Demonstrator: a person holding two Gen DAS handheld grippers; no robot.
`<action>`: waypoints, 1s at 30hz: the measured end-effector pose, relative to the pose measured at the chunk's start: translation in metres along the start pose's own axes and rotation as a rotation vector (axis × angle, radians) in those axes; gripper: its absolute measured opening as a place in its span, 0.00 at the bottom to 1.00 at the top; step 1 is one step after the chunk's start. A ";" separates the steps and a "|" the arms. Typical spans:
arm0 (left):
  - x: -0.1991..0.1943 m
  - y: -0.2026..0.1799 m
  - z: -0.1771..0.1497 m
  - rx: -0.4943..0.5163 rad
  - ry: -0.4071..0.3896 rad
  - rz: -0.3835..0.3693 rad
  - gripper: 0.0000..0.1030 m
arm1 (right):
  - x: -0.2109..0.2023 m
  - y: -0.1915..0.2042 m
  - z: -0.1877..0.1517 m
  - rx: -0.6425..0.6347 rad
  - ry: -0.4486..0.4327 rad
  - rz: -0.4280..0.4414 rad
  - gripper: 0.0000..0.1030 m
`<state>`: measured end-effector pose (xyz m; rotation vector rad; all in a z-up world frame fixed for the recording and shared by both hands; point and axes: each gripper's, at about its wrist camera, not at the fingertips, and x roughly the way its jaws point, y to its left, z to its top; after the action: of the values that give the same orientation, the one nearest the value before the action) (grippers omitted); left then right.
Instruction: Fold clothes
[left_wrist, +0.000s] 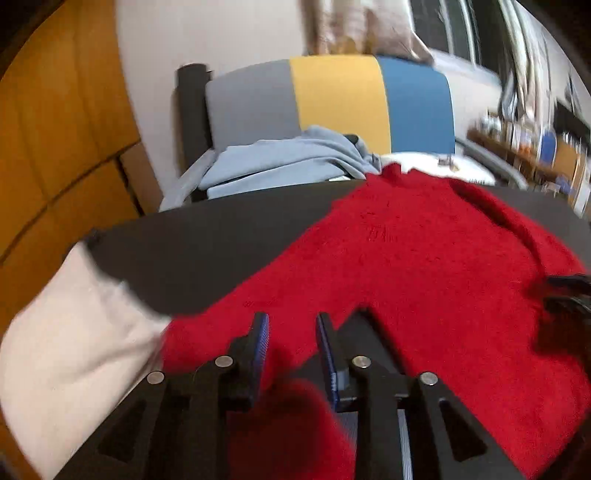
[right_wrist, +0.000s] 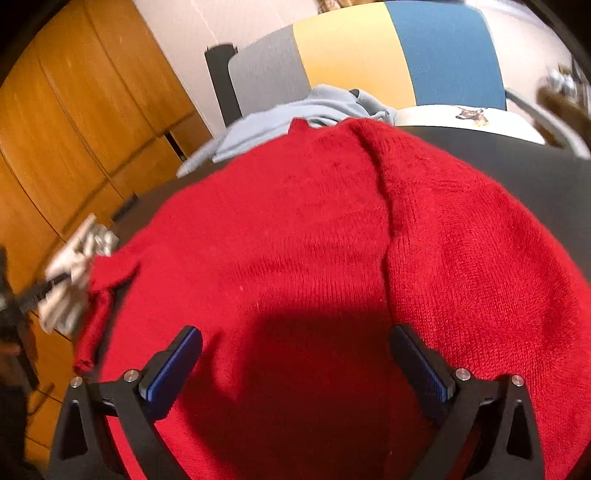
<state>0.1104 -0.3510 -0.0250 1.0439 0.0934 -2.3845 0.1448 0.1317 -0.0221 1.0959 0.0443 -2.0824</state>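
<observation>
Red knitted wool sweater (left_wrist: 424, 266) fabric bunches right between the blue pads of the left tongs (left_wrist: 291, 328), whose jaws stand narrowly apart with a fold of the sweater sleeve between them; whether they actually pinch it cannot be told. Ahead of these tongs the sweater spreads over the dark grey desk (left_wrist: 221, 236). The right tongs (right_wrist: 295, 354) hang above the sweater's body with jaws spread wide, holding nothing. Beyond the desk, a pale blue garment (right_wrist: 295, 110) lies on a chair with a grey, yellow and blue striped back (right_wrist: 369, 51). Left of the left tongs sits a cream cushion (left_wrist: 74, 350).
</observation>
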 end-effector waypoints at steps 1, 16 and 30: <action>0.016 -0.007 0.005 0.007 0.023 0.007 0.27 | -0.001 0.004 -0.003 -0.018 0.010 -0.018 1.00; 0.189 0.013 0.098 0.025 0.133 0.142 0.30 | -0.008 0.001 -0.019 0.089 -0.009 -0.118 1.00; 0.129 0.060 0.105 -0.232 0.088 0.008 0.28 | 0.022 0.010 0.012 0.172 -0.054 0.039 1.00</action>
<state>-0.0016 -0.4876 -0.0335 1.0343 0.3874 -2.2558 0.1360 0.1069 -0.0269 1.1321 -0.1846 -2.1093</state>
